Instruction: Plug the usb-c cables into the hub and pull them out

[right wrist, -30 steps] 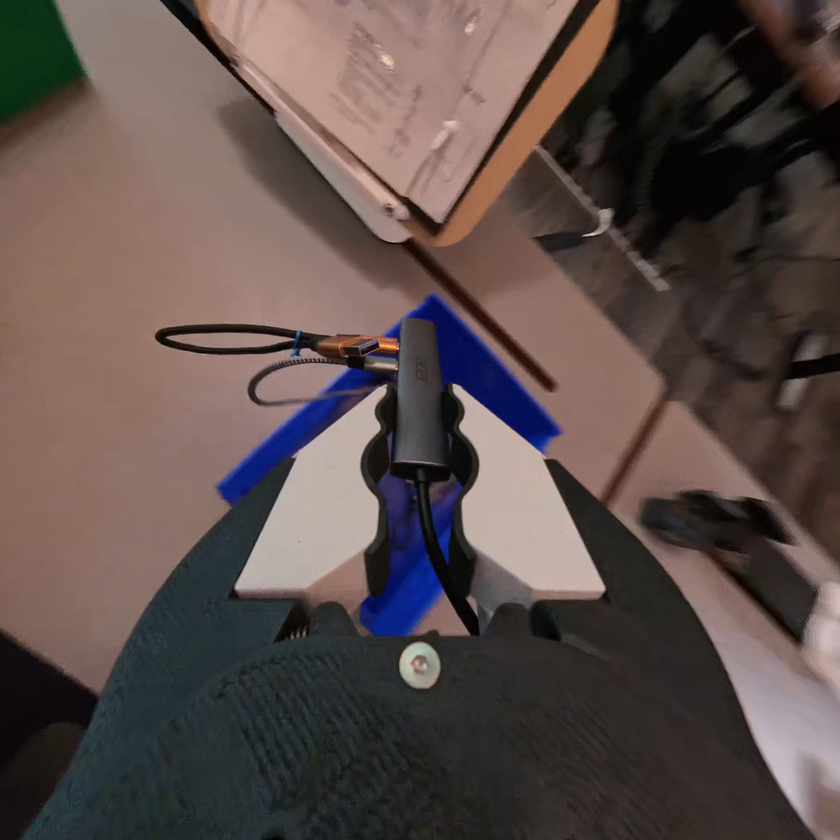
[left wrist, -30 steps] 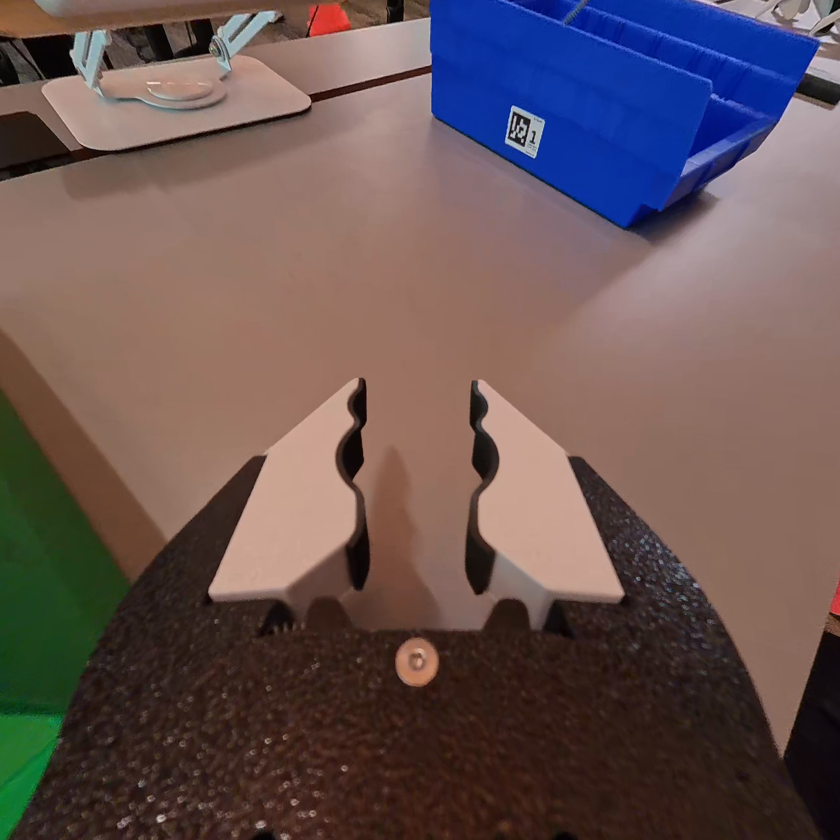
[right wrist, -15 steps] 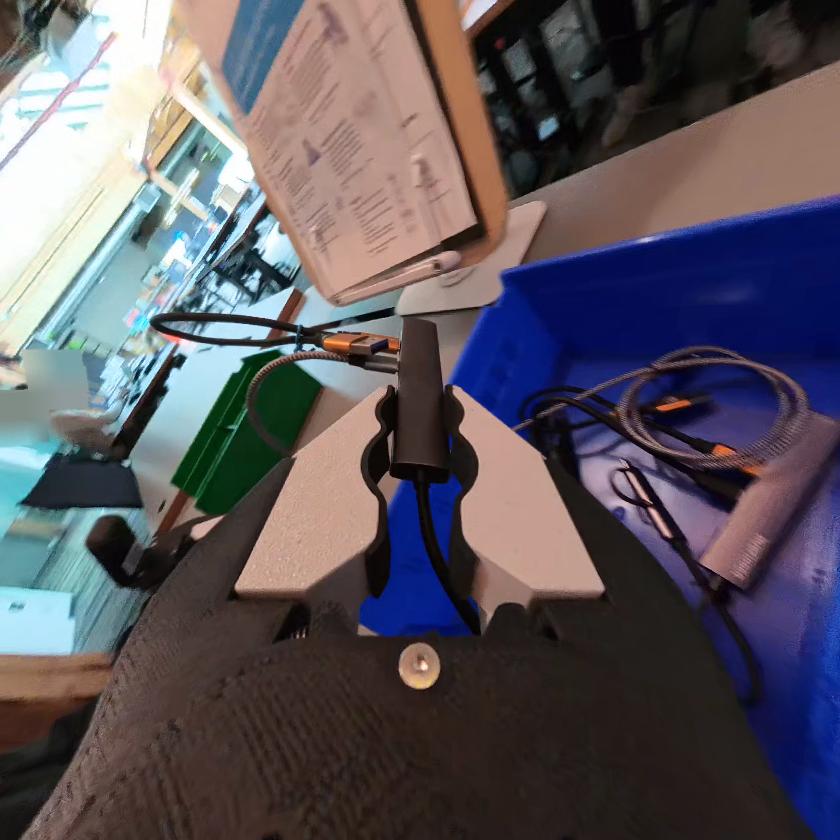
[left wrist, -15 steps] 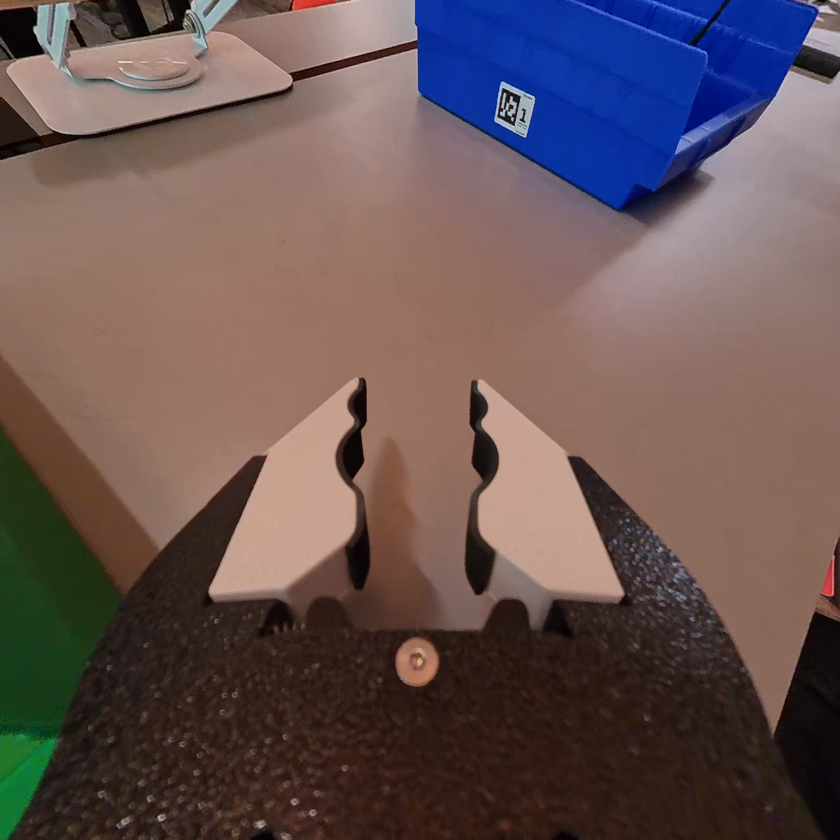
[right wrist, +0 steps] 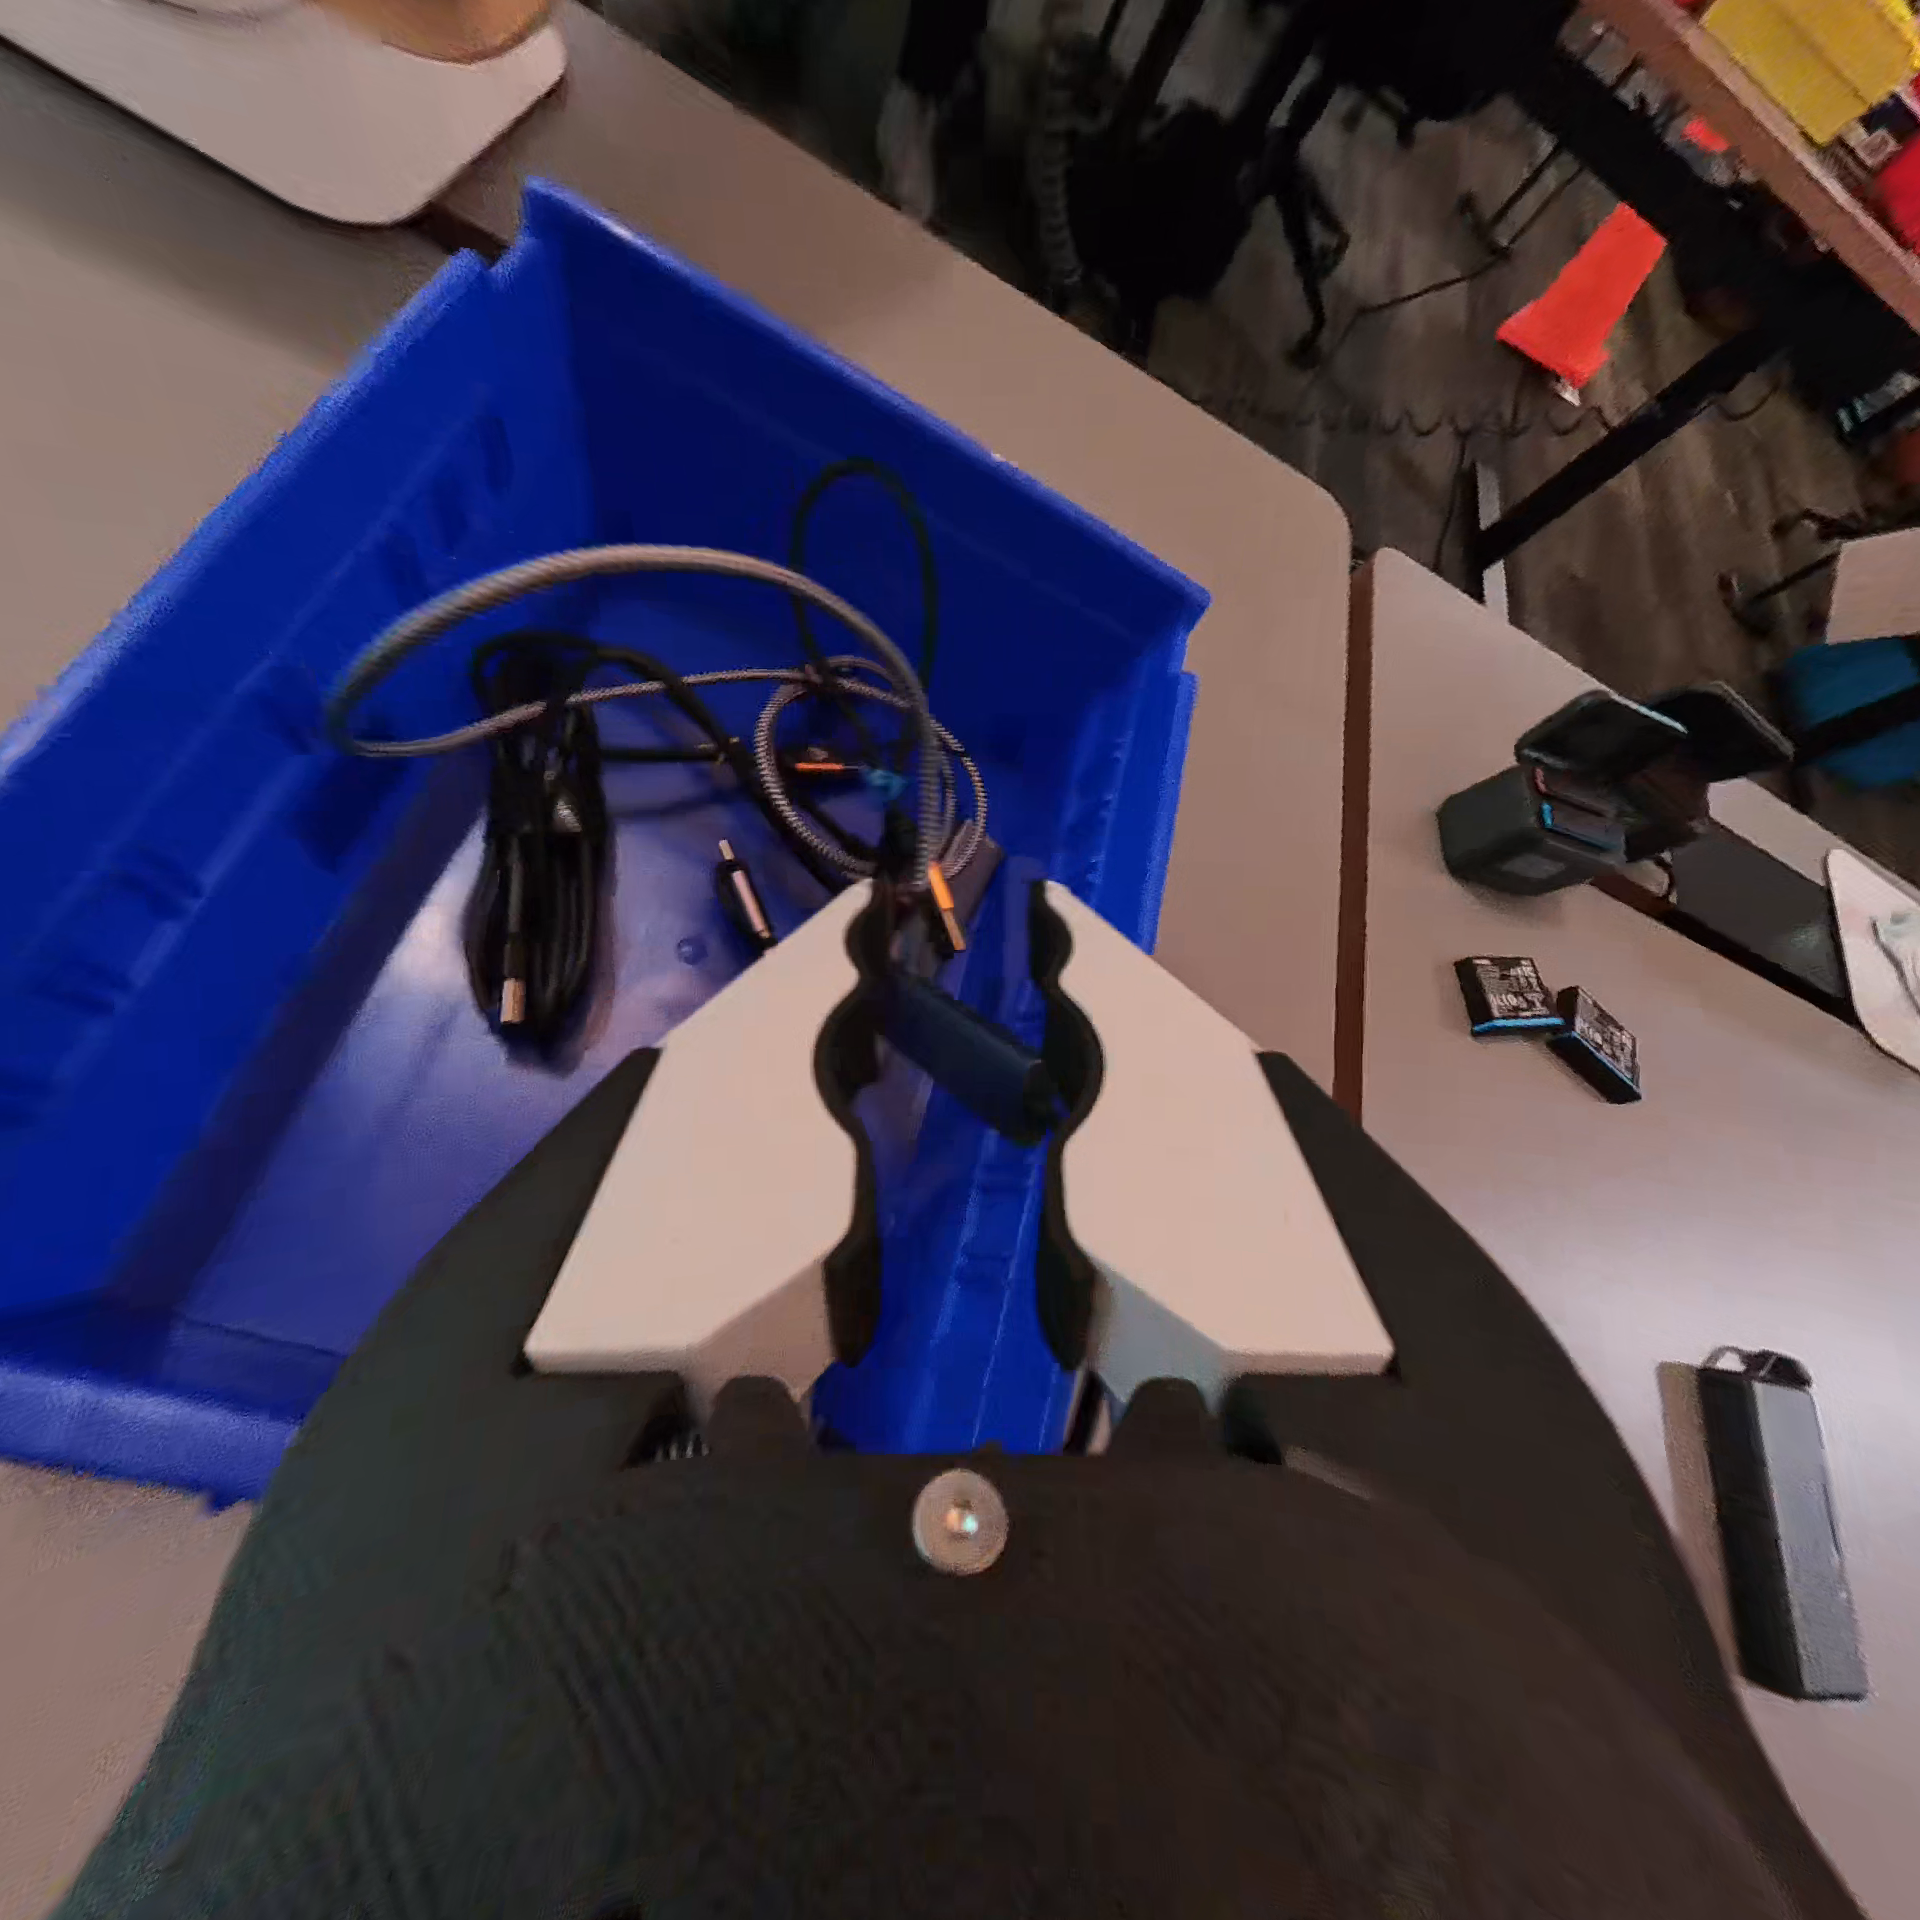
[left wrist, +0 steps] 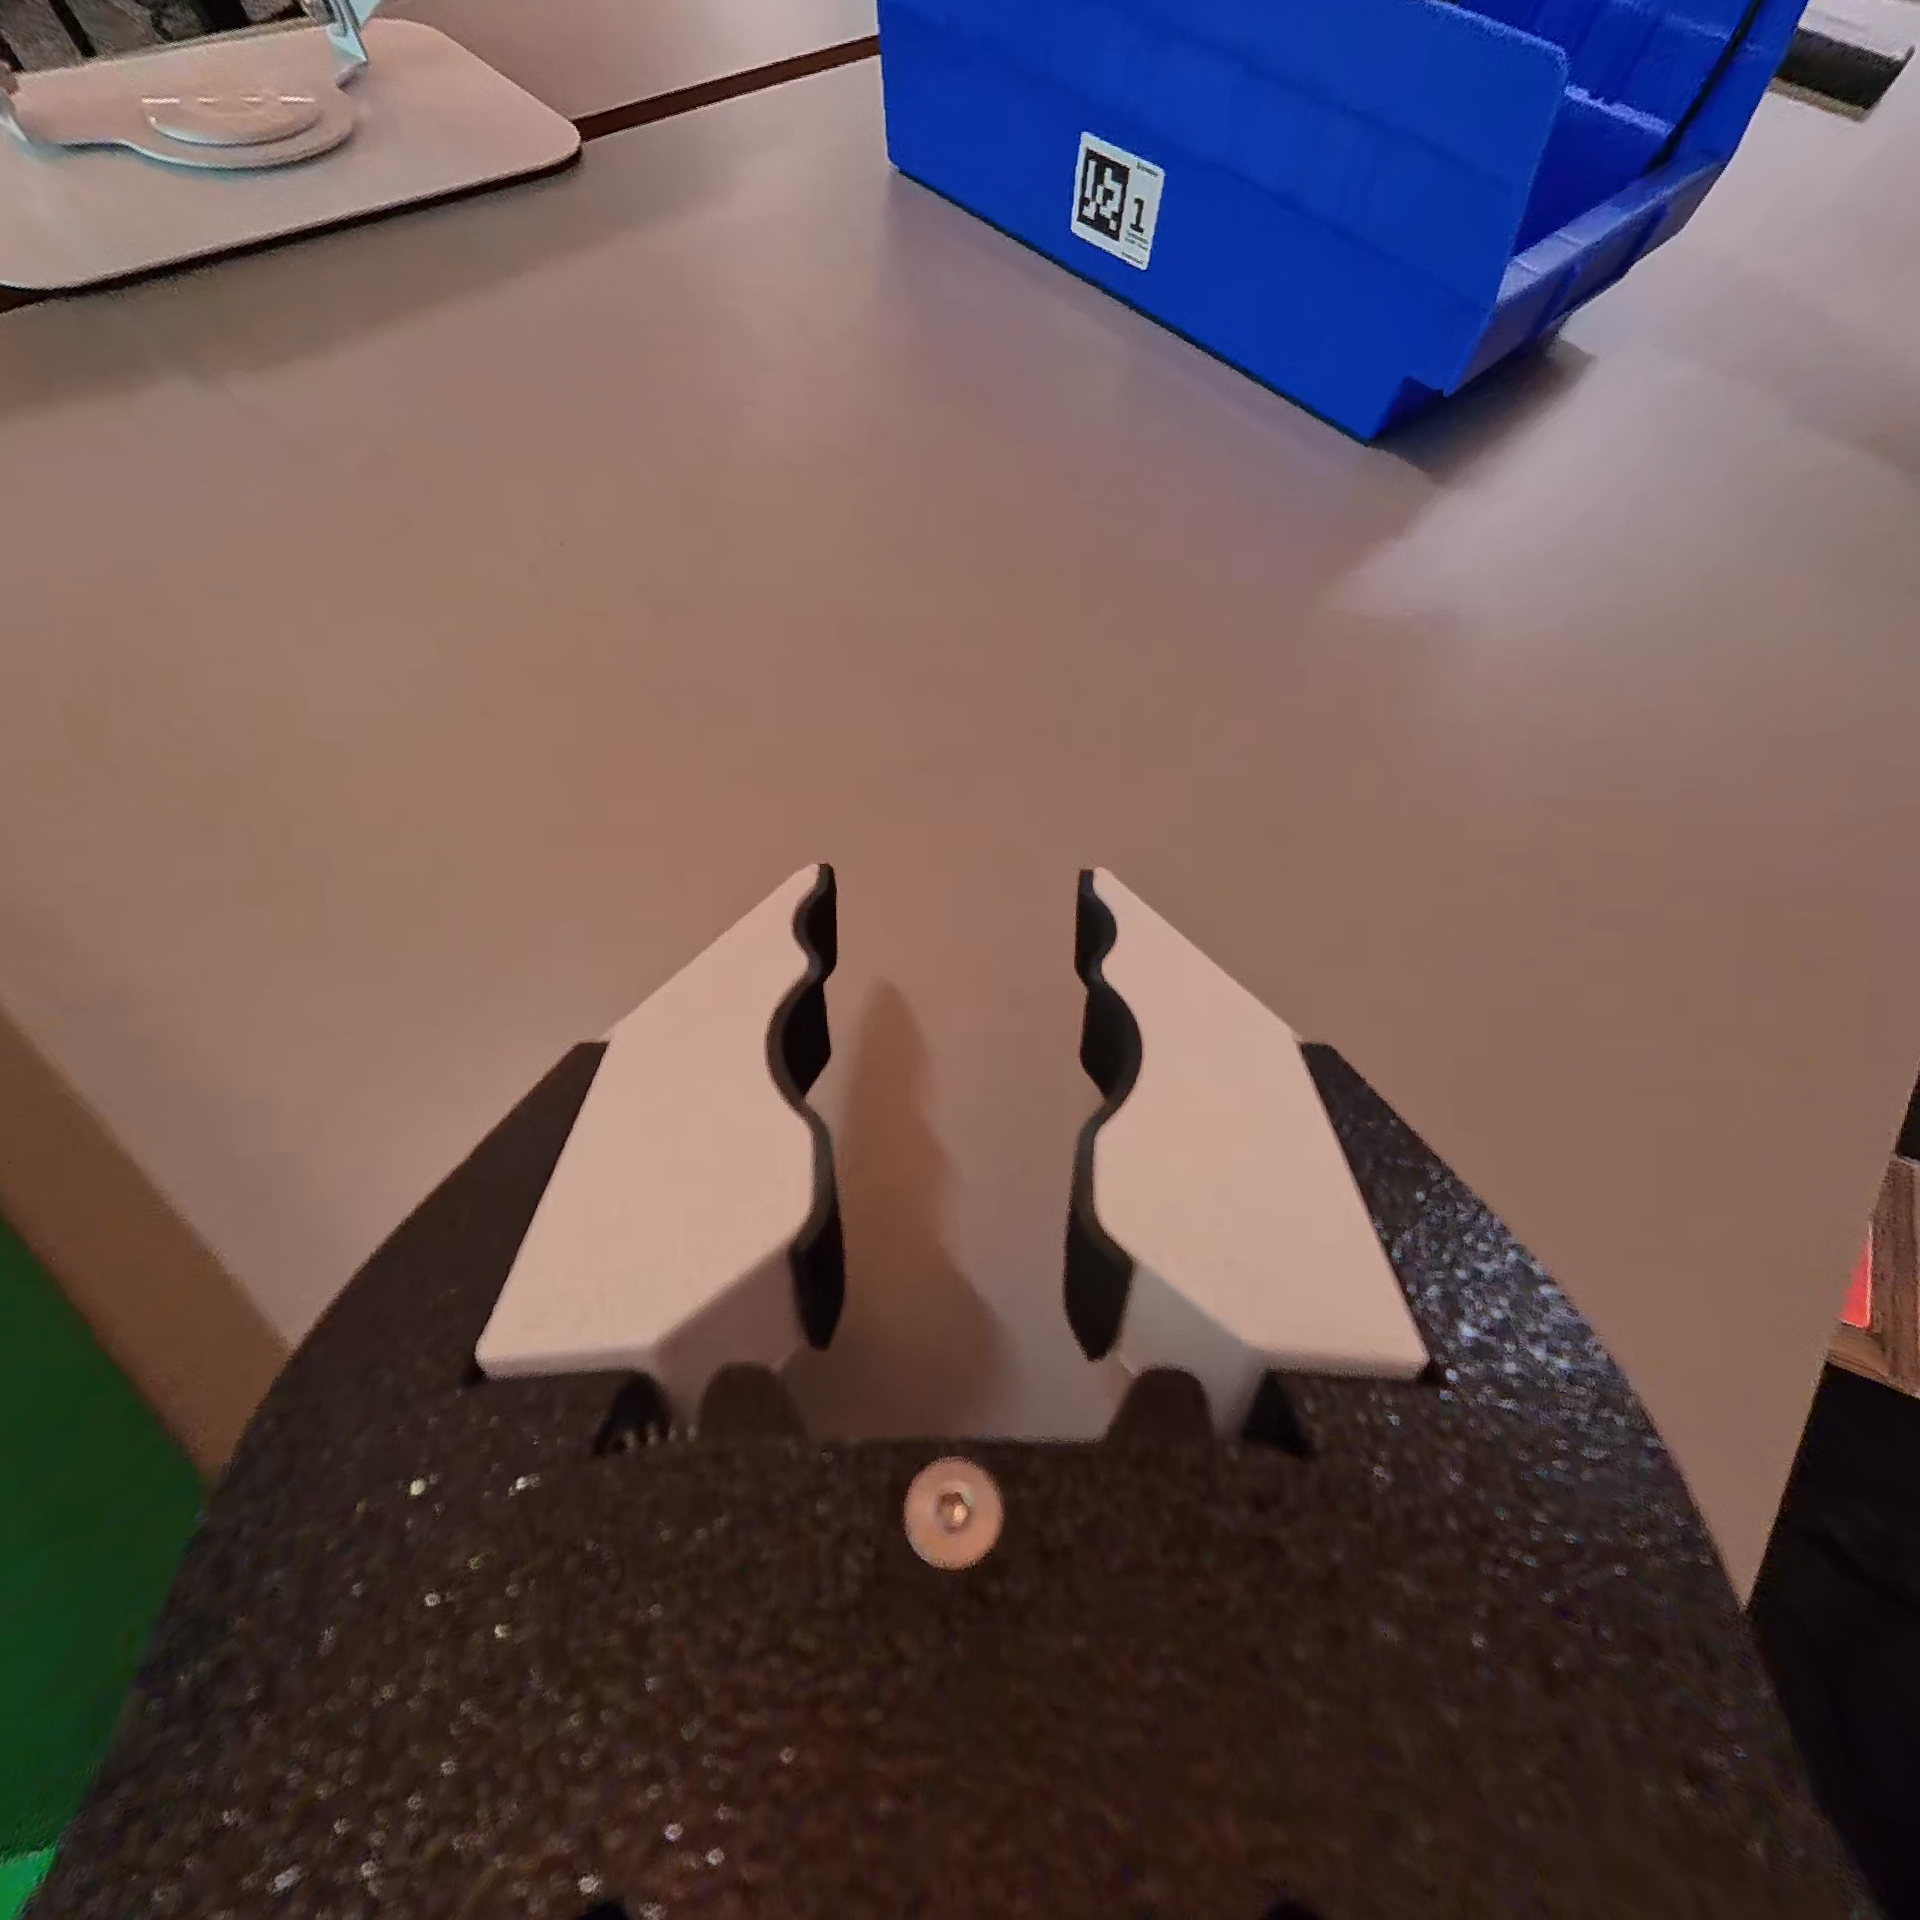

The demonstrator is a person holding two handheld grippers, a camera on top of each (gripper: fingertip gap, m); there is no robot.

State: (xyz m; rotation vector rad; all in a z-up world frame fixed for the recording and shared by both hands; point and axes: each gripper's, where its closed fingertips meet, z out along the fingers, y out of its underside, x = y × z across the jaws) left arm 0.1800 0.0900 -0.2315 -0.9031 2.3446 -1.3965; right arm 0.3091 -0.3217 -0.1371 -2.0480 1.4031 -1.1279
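My right gripper hangs over the blue bin with its jaws apart. The dark hub lies tilted and loose between the fingers, blurred, no longer clamped. Cables with orange plugs still hang from its far end. Inside the bin lie a black cable bundle and a grey braided cable. My left gripper is open and empty above the bare table. The blue bin stands ahead of it to the right.
Right of the bin on the table are two small black batteries, a dark oblong device and a camera. A white stand base sits far left. The table edge, with green floor beyond, is near left. Across from one pair of fingers to the other is roughly 45 centimeters.
My right gripper swung over the bin and opened; the hub, clamped upright before, now lies tilted and loose between the jaws. My left gripper drifted slightly towards the bin, still open.
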